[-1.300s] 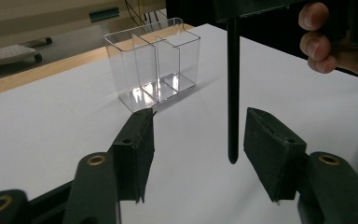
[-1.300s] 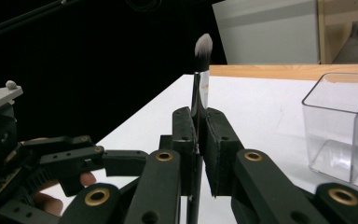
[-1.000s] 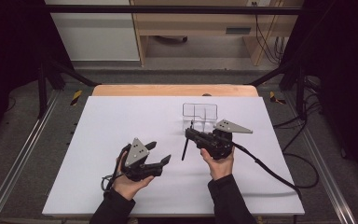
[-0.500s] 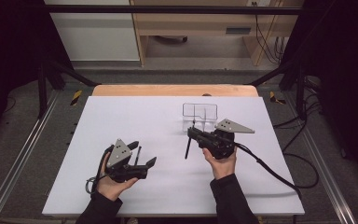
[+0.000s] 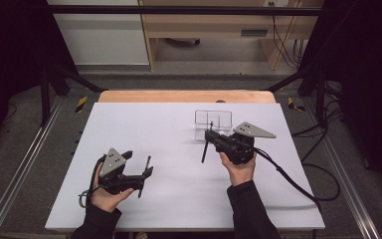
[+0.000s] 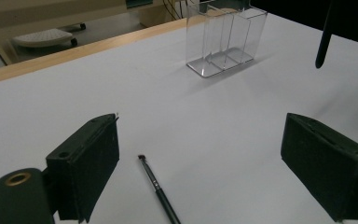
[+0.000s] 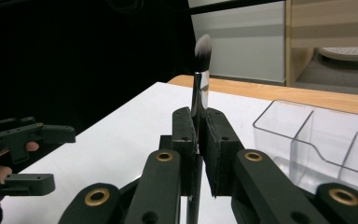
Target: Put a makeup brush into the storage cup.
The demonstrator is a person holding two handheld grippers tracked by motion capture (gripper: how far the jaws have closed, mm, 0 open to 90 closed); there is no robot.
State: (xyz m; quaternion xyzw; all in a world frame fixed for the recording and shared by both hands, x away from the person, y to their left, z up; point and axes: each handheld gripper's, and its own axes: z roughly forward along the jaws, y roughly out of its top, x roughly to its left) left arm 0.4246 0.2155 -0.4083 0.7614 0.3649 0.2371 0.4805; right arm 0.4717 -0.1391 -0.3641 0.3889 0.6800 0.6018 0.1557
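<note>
White table (image 5: 179, 134) with a wooden strip along the far edge. Clear three-compartment organizer (image 5: 213, 124) stands toward the far right part of the table, upright, nothing in it that can be seen. Right tool (image 5: 210, 140) is held just on the near side of the organizer, close to its front wall, jaws clamped together on a makeup brush (image 7: 200, 79); in the right gripper view the brush stands upright between the pads, white-tipped bristles up, silver ferrule just above the jaws. In the high view the brush's dark handle (image 5: 204, 152) hangs down-left from the tool, above the table. Left tool (image 5: 145, 175) sits near the near-left corner of the table, well apart from the right one, jaws wide apart, holding nothing. Between them in the left gripper view a thin small brush (image 6: 157, 187) lies flat on the table, dark handle, tiny brownish tip pointing toward the far edge.
</note>
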